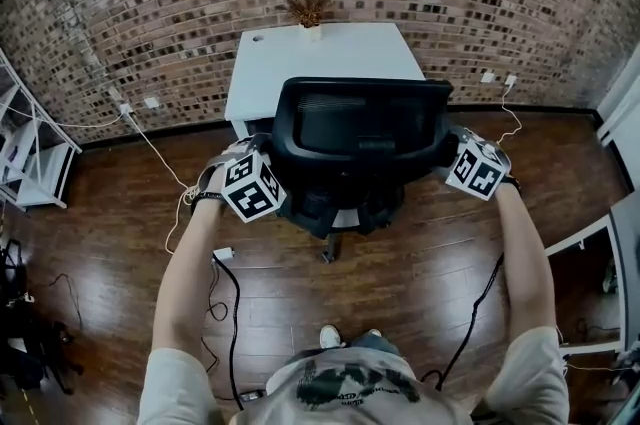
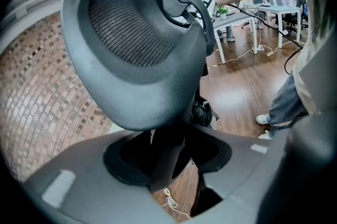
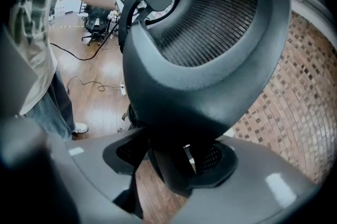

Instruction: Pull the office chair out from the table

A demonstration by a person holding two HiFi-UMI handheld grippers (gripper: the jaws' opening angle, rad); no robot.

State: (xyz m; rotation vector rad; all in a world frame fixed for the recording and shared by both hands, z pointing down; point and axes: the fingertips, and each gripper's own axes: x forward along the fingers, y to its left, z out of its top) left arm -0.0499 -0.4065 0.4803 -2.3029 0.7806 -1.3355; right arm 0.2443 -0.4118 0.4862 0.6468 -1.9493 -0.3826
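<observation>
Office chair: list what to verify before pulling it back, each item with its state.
1. Left gripper jaws closed on one backrest edge: ok.
2. Right gripper jaws closed on the opposite edge: ok.
3. Chair clear of the table: cannot tell; the backrest hides its front.
4. Floor behind the chair: not ok; a black cable and a white plug lie beside the path.
5. Plant upright on the table, apart from the chair: ok.
</observation>
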